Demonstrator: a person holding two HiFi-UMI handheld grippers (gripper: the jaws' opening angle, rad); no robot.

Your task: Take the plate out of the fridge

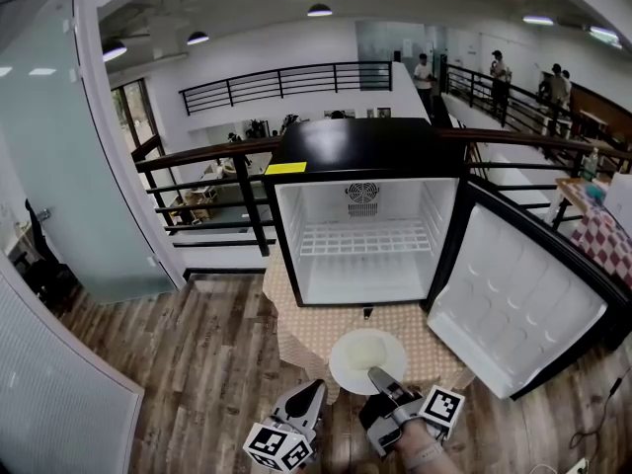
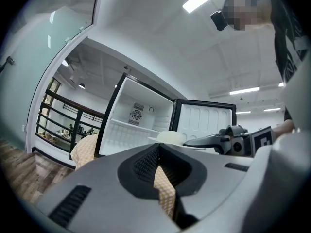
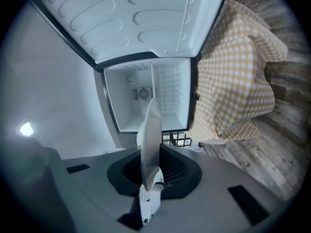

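Observation:
A white plate (image 1: 367,355) with a pale mound in its middle is over the checked tablecloth (image 1: 296,329), just in front of the open fridge (image 1: 365,151). My right gripper (image 1: 377,375) is shut on the plate's near rim. In the right gripper view the plate (image 3: 150,130) stands edge-on between the jaws of the right gripper (image 3: 151,168). My left gripper (image 1: 314,391) hovers to the plate's left, shut and holding nothing. From the left gripper (image 2: 163,181) I see the plate (image 2: 170,137) and the right gripper (image 2: 214,141). The fridge's shelves are bare.
The fridge door (image 1: 513,294) swings out wide to the right. A black railing (image 1: 207,181) runs behind the fridge, and a glass wall (image 1: 59,156) stands at the left. Wood floor (image 1: 197,363) surrounds the small table. People stand far back on the right.

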